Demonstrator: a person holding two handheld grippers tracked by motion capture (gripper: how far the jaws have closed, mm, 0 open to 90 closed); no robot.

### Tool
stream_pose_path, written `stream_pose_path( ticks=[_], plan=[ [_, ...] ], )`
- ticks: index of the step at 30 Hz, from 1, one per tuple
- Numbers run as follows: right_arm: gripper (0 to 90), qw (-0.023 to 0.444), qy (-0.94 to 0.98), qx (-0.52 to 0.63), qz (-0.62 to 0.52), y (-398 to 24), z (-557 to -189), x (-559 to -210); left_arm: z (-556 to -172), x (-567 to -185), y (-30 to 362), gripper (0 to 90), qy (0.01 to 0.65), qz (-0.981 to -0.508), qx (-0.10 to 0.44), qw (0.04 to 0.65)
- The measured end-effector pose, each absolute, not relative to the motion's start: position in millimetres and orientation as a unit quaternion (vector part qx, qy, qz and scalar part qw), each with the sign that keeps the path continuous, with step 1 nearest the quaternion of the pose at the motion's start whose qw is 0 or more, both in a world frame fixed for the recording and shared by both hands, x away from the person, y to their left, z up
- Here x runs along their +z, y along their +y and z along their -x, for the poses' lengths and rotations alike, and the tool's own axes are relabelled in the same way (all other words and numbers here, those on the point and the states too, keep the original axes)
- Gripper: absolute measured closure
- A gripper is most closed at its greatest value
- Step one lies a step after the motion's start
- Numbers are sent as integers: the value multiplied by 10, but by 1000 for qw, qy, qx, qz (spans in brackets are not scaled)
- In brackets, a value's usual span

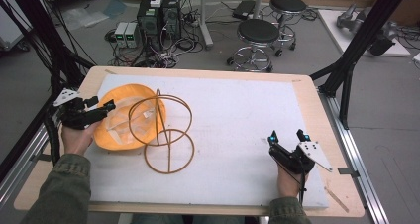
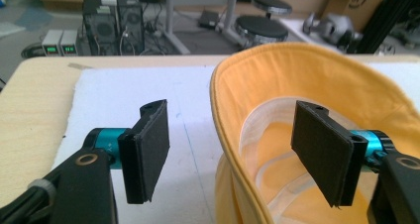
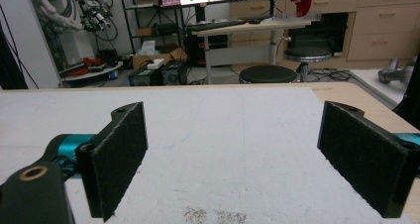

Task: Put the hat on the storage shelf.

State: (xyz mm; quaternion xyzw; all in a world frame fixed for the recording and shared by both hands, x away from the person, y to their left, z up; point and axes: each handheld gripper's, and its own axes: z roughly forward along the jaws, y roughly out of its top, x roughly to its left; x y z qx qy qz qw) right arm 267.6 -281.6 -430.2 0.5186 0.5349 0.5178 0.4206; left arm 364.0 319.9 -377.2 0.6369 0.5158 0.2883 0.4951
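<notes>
Left gripper straddles the hat's rim; right gripper waits apart

Left gripper, held in the person's left hand, has its jaws spread wide. In the left gripper view one pad hangs over the white mat outside the hat, and the other pad sits inside the yellow hat, so the rim runs up between the two. Neither pad seems to press the cloth, though the lower edge of the rim is cut off there and I cannot be sure. Just beyond this gripper, on the hat's far side, a wire stand of brown hoops stands upright on the mat, its upper hoop overlapping the hat in the high view.

Right gripper, in the right hand, is well apart from hat and stand, low over the mat with its jaws also spread and nothing between them. Ahead of its pads lies bare mat, then the wooden table edge, and past that black stools on the floor.
</notes>
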Motion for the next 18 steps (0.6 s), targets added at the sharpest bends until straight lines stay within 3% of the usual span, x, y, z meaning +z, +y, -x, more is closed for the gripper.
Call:
stream_pose_path(
  ticks=[18],
  plan=[
    [109,414,535,522,-519,-2814,-2683,-4305,-3835,-3782,3176,350,543,-641,258,477]
  ],
)
